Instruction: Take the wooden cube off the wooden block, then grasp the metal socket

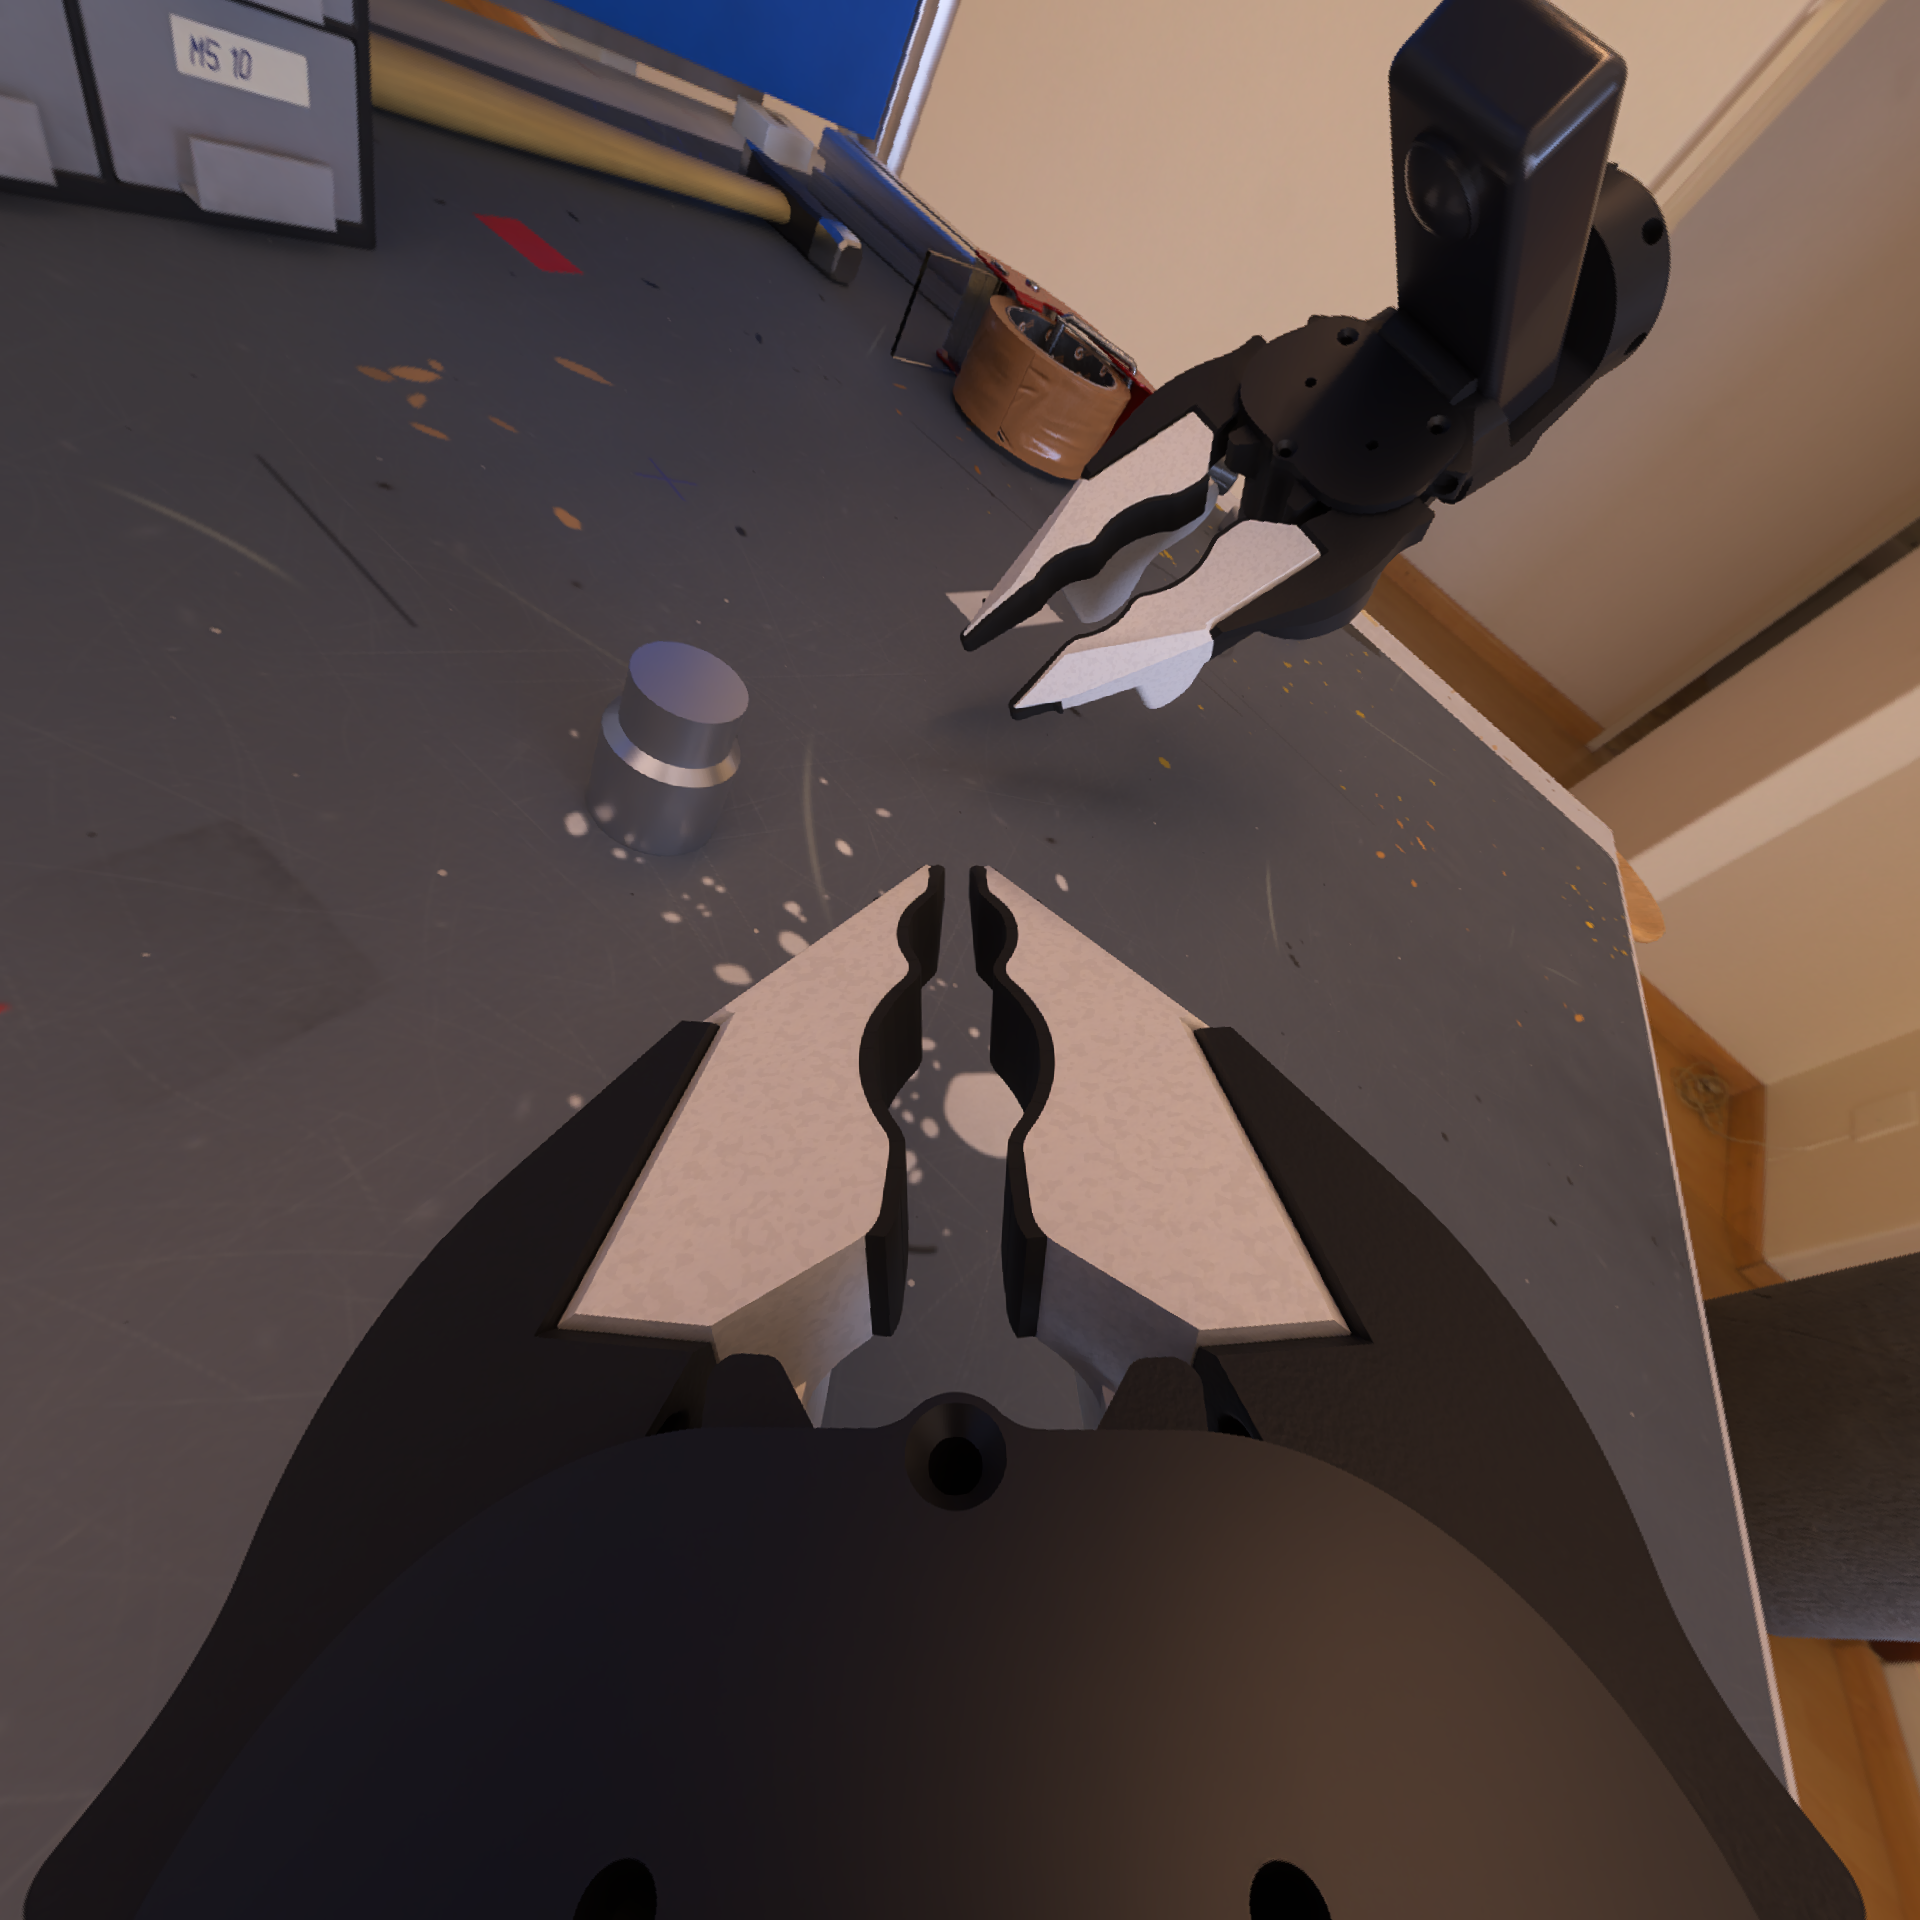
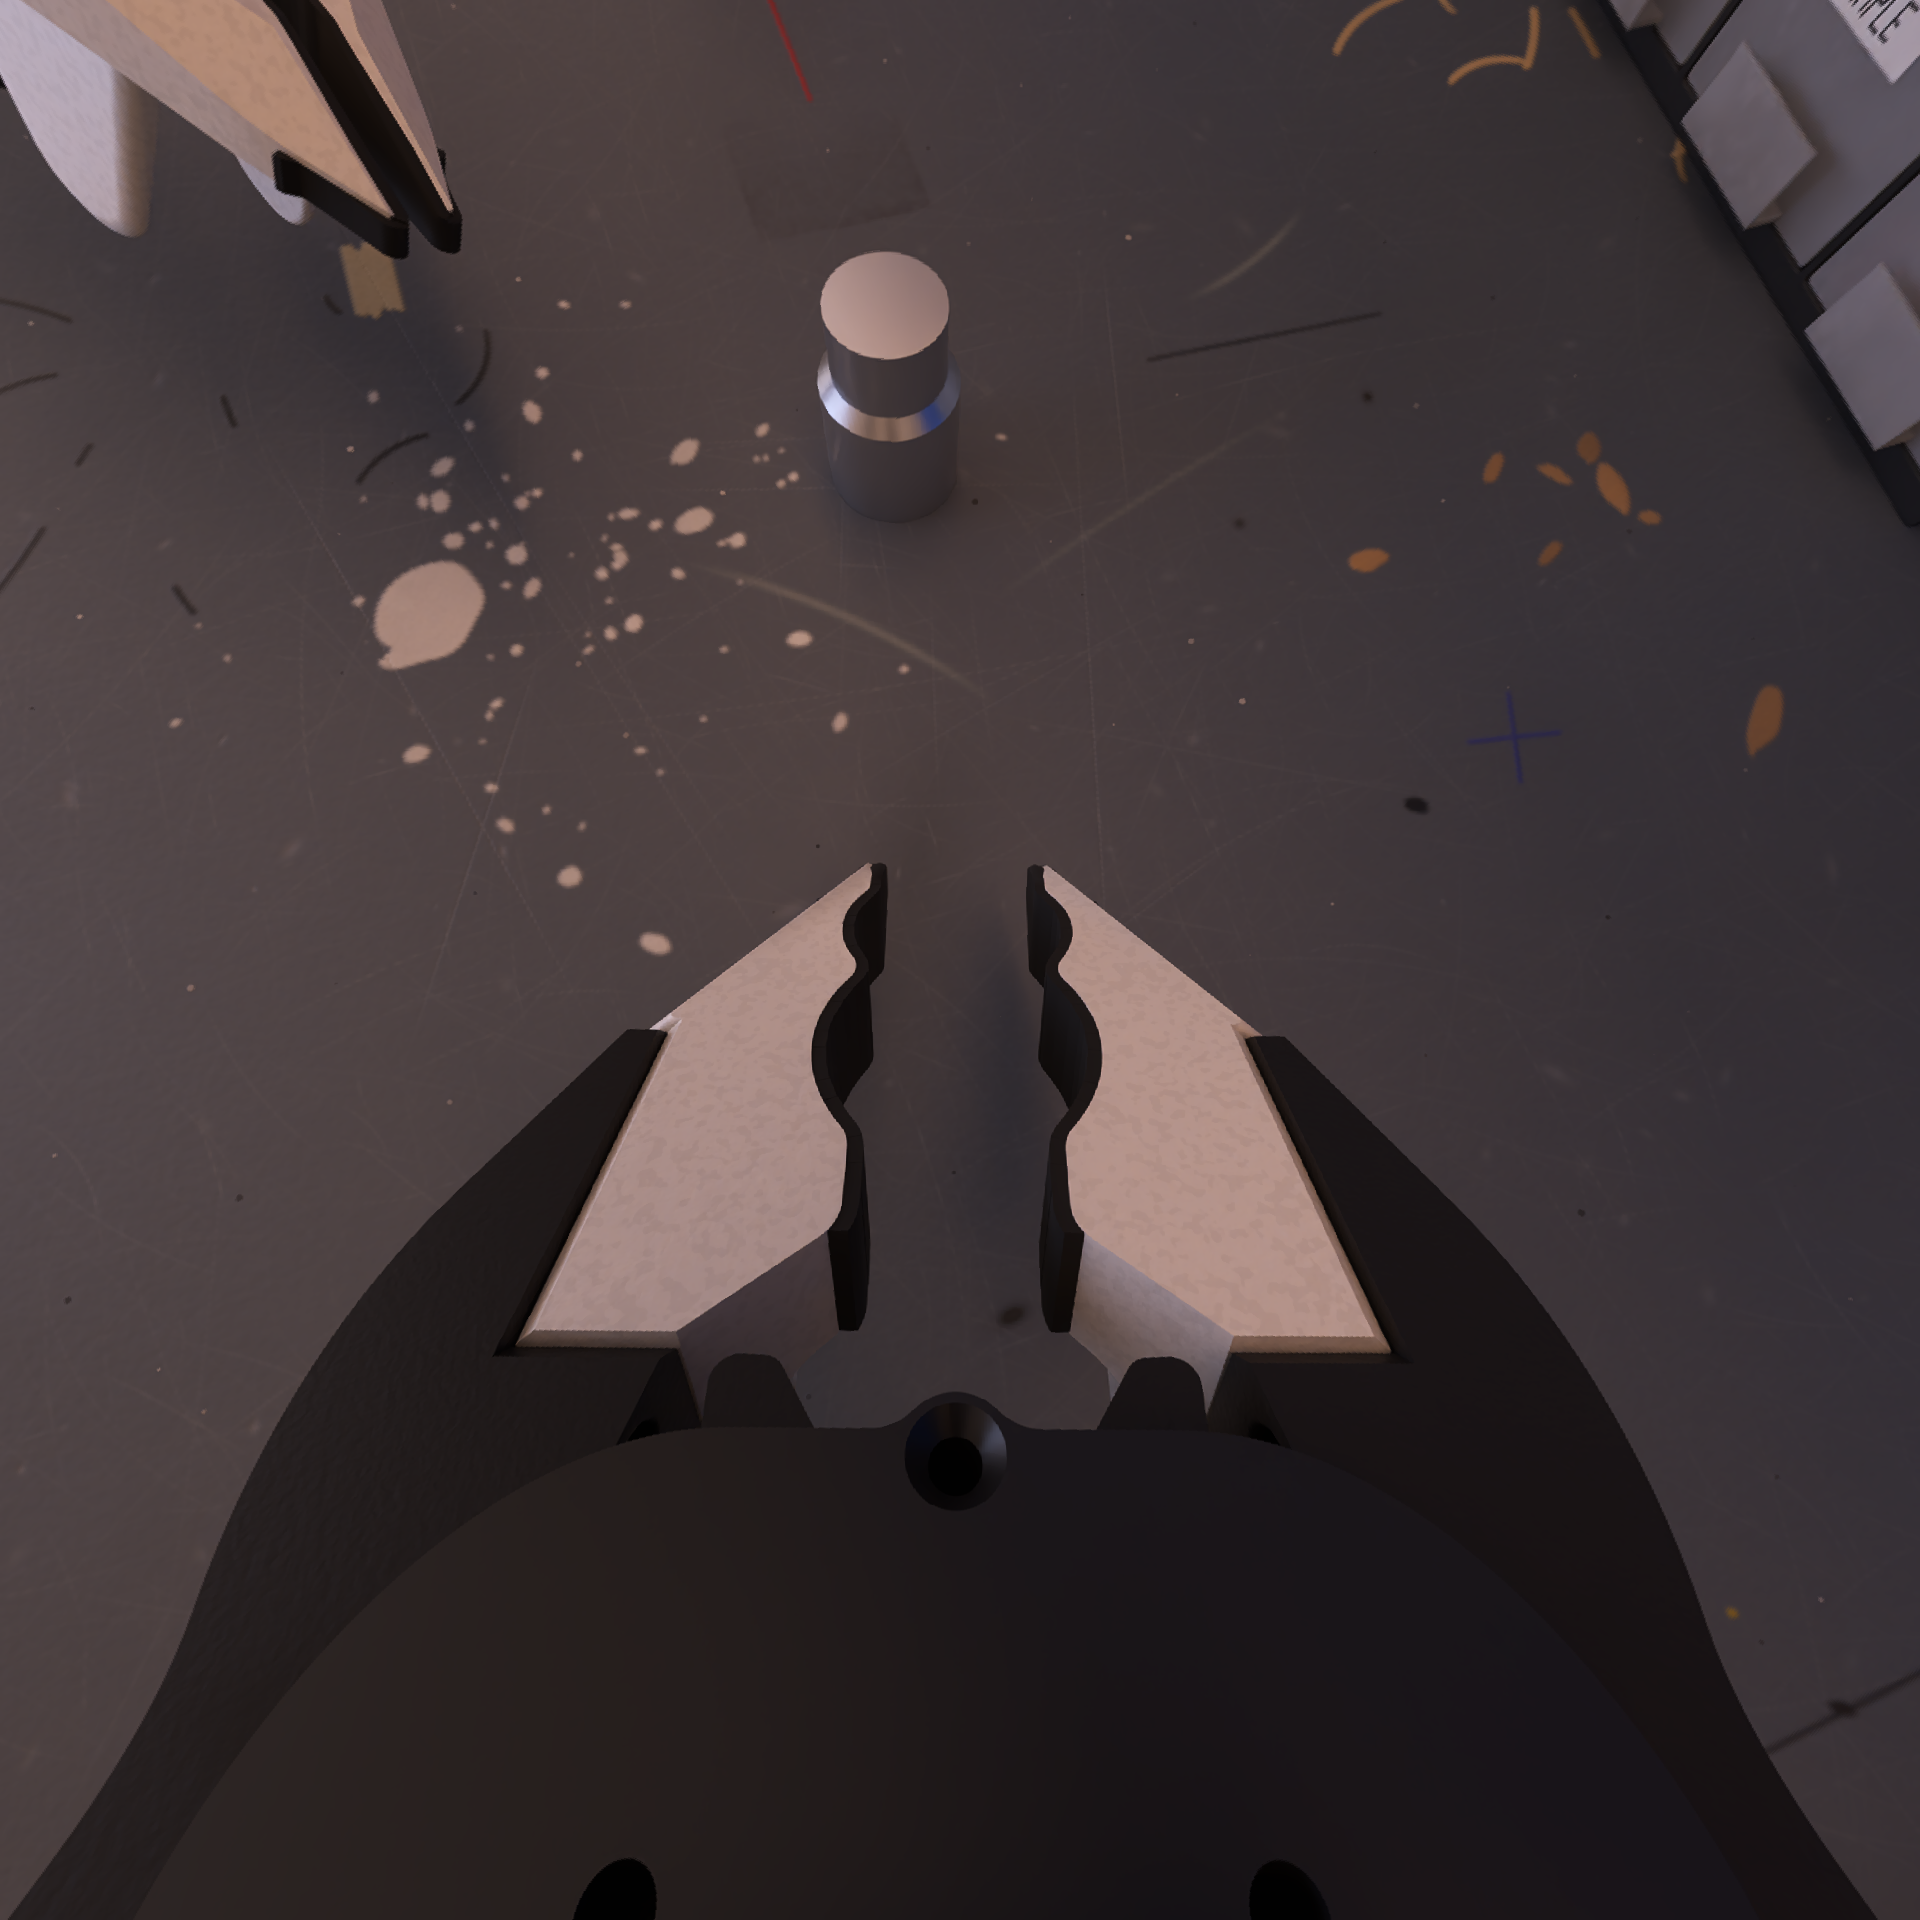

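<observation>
The metal socket point(image 1: 670, 748) stands upright on the dark grey worktop point(image 1: 312, 1039), a stepped steel cylinder. It also shows in the right wrist view point(image 2: 886, 384). My left gripper point(image 1: 956, 878) is shut and empty, with its tips a short way in front of and to the right of the socket. My right gripper point(image 2: 956, 878) is open and empty, pointing at the socket from some distance. It shows in the left wrist view point(image 1: 997, 673), hovering to the right of the socket. The left gripper's tips show in the right wrist view point(image 2: 421, 239). No wooden cube or wooden block is in view.
A grey drawer cabinet point(image 1: 208, 114) stands at the back edge and shows in the right wrist view point(image 2: 1787, 156). A brown tape roll point(image 1: 1039, 405) and a hammer point(image 1: 821, 234) lie near the far corner. The table edge point(image 1: 1662, 1039) runs along the right.
</observation>
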### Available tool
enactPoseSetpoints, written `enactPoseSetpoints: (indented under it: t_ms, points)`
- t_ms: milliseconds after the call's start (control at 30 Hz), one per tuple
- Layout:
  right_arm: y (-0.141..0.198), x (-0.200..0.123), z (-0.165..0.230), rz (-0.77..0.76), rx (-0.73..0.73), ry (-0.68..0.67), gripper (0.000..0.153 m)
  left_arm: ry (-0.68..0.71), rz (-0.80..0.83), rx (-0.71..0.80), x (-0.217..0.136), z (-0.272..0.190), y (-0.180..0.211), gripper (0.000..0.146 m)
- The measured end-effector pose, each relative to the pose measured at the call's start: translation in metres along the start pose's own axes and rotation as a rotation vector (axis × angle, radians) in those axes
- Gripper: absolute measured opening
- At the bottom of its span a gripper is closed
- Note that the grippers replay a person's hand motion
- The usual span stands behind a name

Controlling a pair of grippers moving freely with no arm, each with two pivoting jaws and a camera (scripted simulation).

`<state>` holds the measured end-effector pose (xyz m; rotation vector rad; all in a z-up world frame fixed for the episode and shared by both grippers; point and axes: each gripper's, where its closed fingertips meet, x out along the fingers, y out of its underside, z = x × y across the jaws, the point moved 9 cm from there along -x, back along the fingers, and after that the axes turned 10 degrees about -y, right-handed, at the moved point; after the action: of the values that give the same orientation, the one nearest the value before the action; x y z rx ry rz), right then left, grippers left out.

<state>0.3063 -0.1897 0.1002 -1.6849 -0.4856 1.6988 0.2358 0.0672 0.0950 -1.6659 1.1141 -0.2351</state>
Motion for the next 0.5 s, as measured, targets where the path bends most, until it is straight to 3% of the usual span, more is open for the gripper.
enactPoseSetpoints:
  t_ms: [200,333,500]
  points:
    - [-0.005,-0.005,-0.001,-0.024,-0.006,0.012,0.026,-0.031,-0.042,0.047,-0.009,0.003,-0.009,0.000]
    - [-0.010,-0.008,-0.003,-0.045,-0.013,0.020,0.025,-0.080,-0.081,0.156,-0.028,0.009,-0.027,0.002]
    - [-0.031,-0.003,0.001,-0.110,0.002,-0.047,0.031,-0.371,-0.081,0.366,-0.074,0.037,-0.064,0.008]
